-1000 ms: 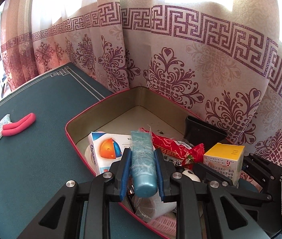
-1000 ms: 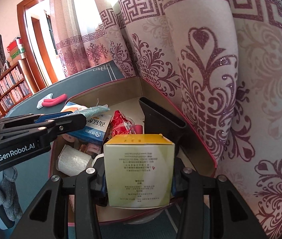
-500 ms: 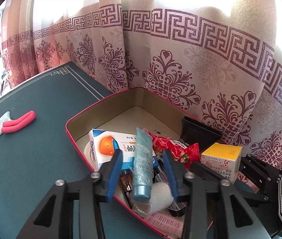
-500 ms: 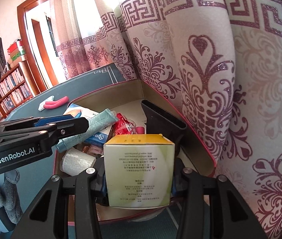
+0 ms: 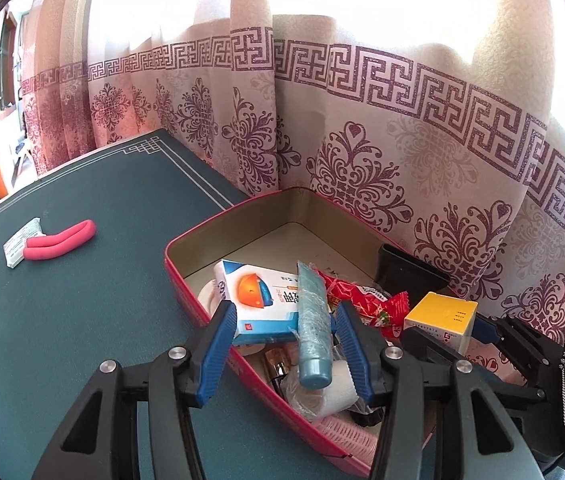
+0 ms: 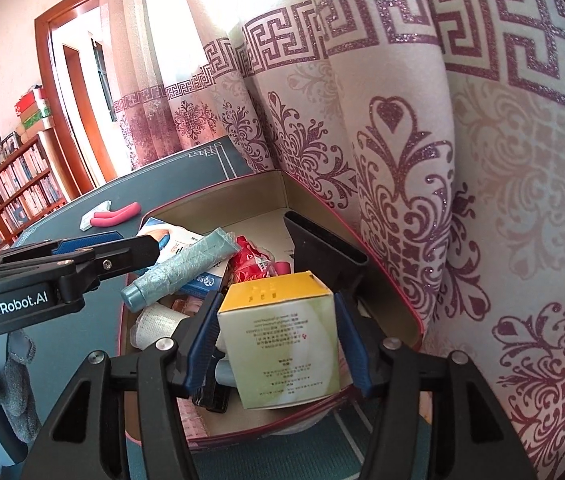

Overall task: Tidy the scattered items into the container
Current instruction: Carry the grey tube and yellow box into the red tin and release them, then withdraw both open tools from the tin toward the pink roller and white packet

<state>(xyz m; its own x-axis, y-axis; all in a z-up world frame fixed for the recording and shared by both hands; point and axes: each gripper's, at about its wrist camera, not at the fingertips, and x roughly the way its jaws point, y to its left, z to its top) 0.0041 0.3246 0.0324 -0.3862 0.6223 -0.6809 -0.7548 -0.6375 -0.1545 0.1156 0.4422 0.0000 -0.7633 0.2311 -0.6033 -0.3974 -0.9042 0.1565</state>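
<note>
Over the red tin (image 5: 186, 264) our left gripper (image 5: 286, 344) has spread open – the blue tube (image 5: 312, 332) now rests inside – while our right gripper (image 6: 278, 344), loosening, barely brackets the yellow box (image 6: 282, 336)

The blue-and-white box (image 5: 260, 312) is lying half covered by the teal tube (image 5: 313, 330), and both are hiding most of the bottle (image 5: 278, 368) beneath. The print on the yellow box (image 6: 282, 336) is showing too small to read. A black item (image 6: 212, 394) behind it, possibly a case, is staying mostly hidden.
</note>
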